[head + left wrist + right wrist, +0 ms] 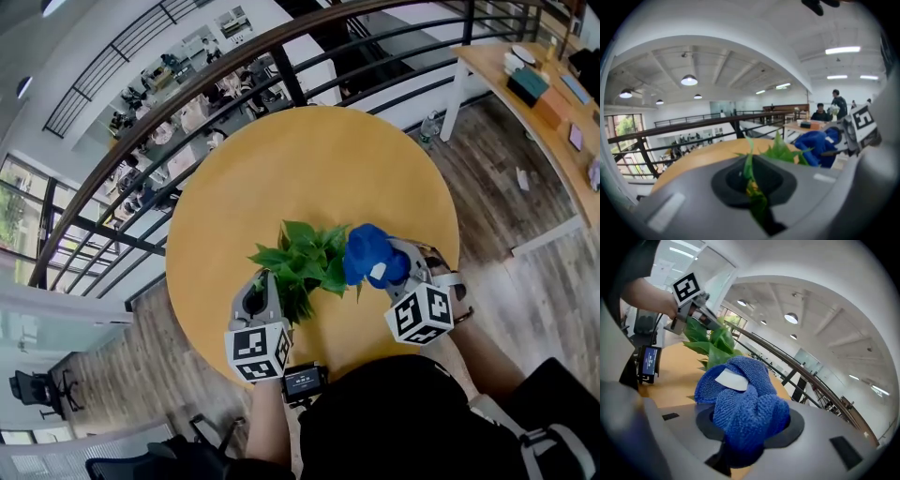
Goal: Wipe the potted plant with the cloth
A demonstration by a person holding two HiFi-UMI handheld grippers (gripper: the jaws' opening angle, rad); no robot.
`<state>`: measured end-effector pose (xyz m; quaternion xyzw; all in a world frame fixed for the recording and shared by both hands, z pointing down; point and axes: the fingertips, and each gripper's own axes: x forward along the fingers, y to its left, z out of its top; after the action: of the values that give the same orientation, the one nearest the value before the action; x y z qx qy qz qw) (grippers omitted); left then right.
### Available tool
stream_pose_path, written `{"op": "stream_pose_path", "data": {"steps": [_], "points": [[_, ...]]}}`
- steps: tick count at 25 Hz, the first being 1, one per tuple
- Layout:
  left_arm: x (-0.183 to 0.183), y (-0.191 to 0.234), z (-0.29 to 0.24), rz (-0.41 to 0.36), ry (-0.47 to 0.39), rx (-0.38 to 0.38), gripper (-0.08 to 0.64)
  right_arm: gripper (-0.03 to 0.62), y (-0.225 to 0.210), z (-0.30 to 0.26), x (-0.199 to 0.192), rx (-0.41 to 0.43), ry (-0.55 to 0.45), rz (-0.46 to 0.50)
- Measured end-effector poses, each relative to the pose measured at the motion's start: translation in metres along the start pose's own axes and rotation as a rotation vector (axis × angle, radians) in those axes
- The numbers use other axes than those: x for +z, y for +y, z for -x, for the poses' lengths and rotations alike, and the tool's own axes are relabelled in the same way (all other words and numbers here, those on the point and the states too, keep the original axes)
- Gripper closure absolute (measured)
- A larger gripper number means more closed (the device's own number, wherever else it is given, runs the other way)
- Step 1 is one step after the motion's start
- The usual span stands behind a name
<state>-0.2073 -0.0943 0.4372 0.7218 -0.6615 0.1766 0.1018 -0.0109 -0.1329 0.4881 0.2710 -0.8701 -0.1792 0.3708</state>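
A leafy green potted plant [302,260] stands near the front of the round wooden table [309,159]; its pot is hidden under leaves and grippers. My left gripper [265,286] is shut on a plant leaf [751,180], which runs between its jaws. My right gripper [392,265] is shut on a bunched blue cloth [367,253] with a white label [731,379]. The cloth [743,401] hovers just right of the plant's leaves [711,341], close to them. From the left gripper view the cloth [816,146] shows behind the foliage [780,151].
A black metal railing [281,80] curves behind the table, with a lower floor beyond. A wooden desk [539,94] with boxes stands at the far right. A small black device with a screen [305,380] sits at the table's near edge.
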Motion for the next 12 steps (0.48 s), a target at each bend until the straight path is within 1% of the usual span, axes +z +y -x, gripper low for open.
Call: {"op": "stream_pose_path", "data": {"steps": [2,4,5,6,8,10,11,12], "points": [[-0.001,0.001,0.0,0.001,0.0,0.0,0.558,0.431,-0.02,0.004,-0.021,-0.041,0.05,-0.03],[0.0,0.002,0.0,0.001,0.0,-0.001,0.558,0.431,-0.038,0.01,-0.04,-0.081,0.103,-0.033],[0.0,0.002,0.001,0.001,0.0,-0.001,0.558,0.431,-0.047,0.014,-0.043,-0.103,0.11,-0.039],[0.001,0.001,0.001,0.0,0.0,-0.002,0.558,0.431,-0.054,0.02,-0.04,-0.122,0.093,-0.054],[0.001,0.001,0.001,0.0,0.001,-0.004,0.558,0.431,-0.059,0.037,-0.015,-0.126,-0.008,-0.099],[0.0,0.002,0.0,0.0,0.001,-0.004,0.558,0.431,-0.046,0.051,0.018,-0.074,-0.129,-0.125],[0.0,0.002,0.0,0.0,0.002,-0.003,0.558,0.431,-0.034,0.052,0.028,-0.037,-0.162,-0.123],[0.0,0.003,0.0,0.0,0.001,-0.002,0.558,0.431,-0.021,0.049,0.03,-0.003,-0.165,-0.111]]}}
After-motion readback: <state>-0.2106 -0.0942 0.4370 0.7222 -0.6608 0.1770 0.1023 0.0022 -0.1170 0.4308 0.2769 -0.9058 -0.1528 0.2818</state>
